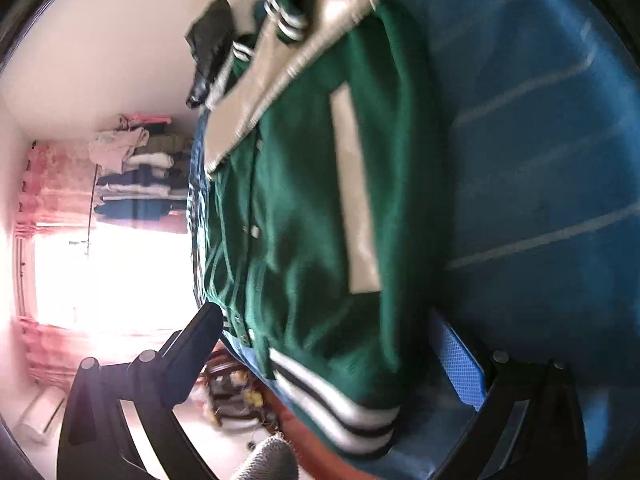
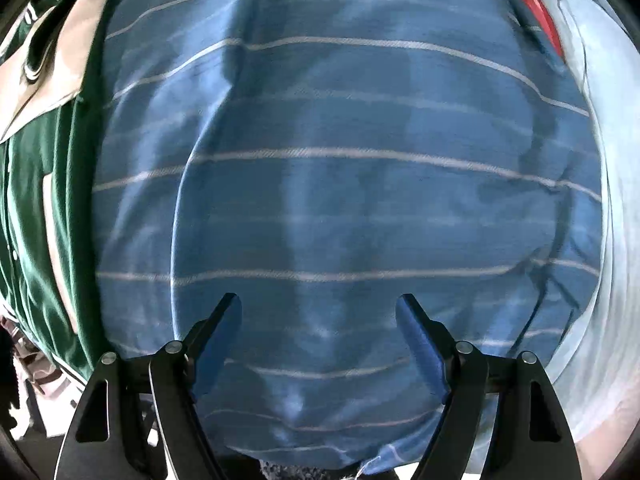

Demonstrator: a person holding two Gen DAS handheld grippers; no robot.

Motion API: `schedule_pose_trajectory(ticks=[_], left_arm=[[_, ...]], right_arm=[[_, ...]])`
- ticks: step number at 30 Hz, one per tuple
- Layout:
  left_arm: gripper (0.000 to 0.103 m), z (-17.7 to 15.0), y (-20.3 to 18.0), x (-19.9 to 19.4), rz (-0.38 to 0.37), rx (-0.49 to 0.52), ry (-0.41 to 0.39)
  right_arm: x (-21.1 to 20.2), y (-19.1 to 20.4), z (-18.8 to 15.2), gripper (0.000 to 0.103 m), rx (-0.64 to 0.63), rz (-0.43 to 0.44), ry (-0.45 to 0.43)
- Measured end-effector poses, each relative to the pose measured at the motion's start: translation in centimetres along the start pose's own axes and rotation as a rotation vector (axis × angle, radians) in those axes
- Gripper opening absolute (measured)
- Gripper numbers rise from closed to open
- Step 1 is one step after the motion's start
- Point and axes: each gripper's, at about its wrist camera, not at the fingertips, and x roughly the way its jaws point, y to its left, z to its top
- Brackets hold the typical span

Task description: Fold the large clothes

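The right gripper (image 2: pixel 319 320) is hovering with its two blue-padded fingers (image 2: pixel 420 344) spread apart, nothing between them, pointing down over a blue bedsheet with thin white stripes (image 2: pixel 340 184). The sheet is filling nearly the whole right wrist view, wrinkling toward the right, where a paler blue cloth (image 2: pixel 612 280) is lying beside it and a bit of red fabric (image 2: pixel 540 4) is showing at the top edge.

The left gripper (image 1: pixel 332 340) is also standing wide open, its fingers straddling the lower part of the green varsity jacket (image 1: pixel 304 208) without pinching it; one finger (image 1: pixel 200 340) is sitting off the edge of the bed, the other blue pad (image 1: pixel 460 364) is lying beside the jacket's striped hem. The jacket is lying on the same sheet (image 1: pixel 540 160), its cream sleeve (image 1: pixel 272 64) folded across the body. Beyond the bed, a bright window (image 1: pixel 108 276) with pink curtains and stacked clothes (image 1: pixel 140 172) are showing
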Motion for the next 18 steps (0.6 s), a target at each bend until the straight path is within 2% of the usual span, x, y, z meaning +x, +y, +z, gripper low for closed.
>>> schedule_pose_trajectory(ticks=[2,5,8,11,13,16,17,18], left_arm=[[0.103,0.9,-0.2,1.9,0.022,-0.018,0.04],[0.103,2.2,1.3,3.6,0.022,-0.098,0.095],[0.103,3.3,2.7,4.7,0.101,-0.144,0.116],[0.103,4.3,4.8,6.4,0.16,-0.233,0.183],[0.103,5.0,6.3,7.3,0.17,-0.311,0.235],[0.102,5.5,7.8,7.5,0.192,-0.379,0.256],[0.1,5.5,8.3,7.6,0.19,-0.394,0.252],[0.091,5.6,8.6,7.5,0.174,-0.408,0.245]], right_arm=[[-0.5,-0.6,1.3,0.081,-0.014,0.008,0.0],[-1.6,0.0,2.2,0.081,-0.033,0.023,-0.02],[-2.3,0.8,3.9,0.081,-0.065,0.044,-0.048],[-3.4,2.0,6.2,0.081,-0.089,0.119,-0.078],[-4.0,1.5,7.5,0.081,-0.098,0.235,-0.12],[-4.4,1.0,10.7,0.084,-0.123,0.424,-0.16],[-4.4,1.0,12.2,0.086,-0.137,0.52,-0.16],[-4.5,3.4,11.4,0.087,-0.141,0.6,-0.158]])
